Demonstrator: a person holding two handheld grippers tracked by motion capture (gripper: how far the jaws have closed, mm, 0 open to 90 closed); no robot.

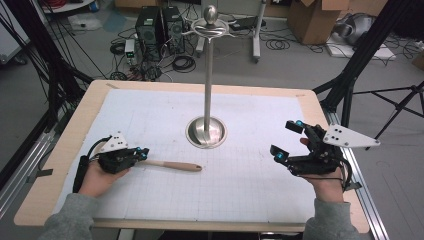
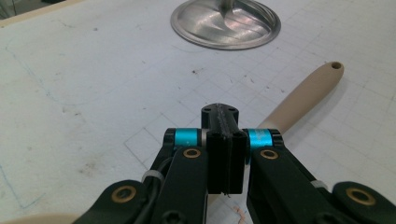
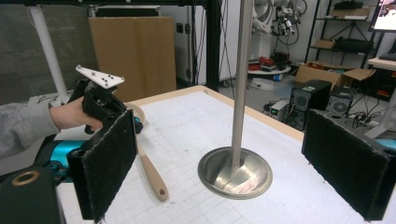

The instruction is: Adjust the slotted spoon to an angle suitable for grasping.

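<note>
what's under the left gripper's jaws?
The left gripper, jaws shut, sits over a wooden spoon lying on the white mat. Its handle pokes out; the head end is covered.

The wooden surface (image 1: 65, 150) carries a white grid mat (image 1: 250, 180). On the mat stand a metal stand's round base (image 1: 206, 132) and a wooden-handled utensil (image 1: 172, 165).

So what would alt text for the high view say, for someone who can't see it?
A person's left gripper is shut on a wooden spoon lying on the white gridded table. The right gripper waits open, right of a tall metal stand.
</note>
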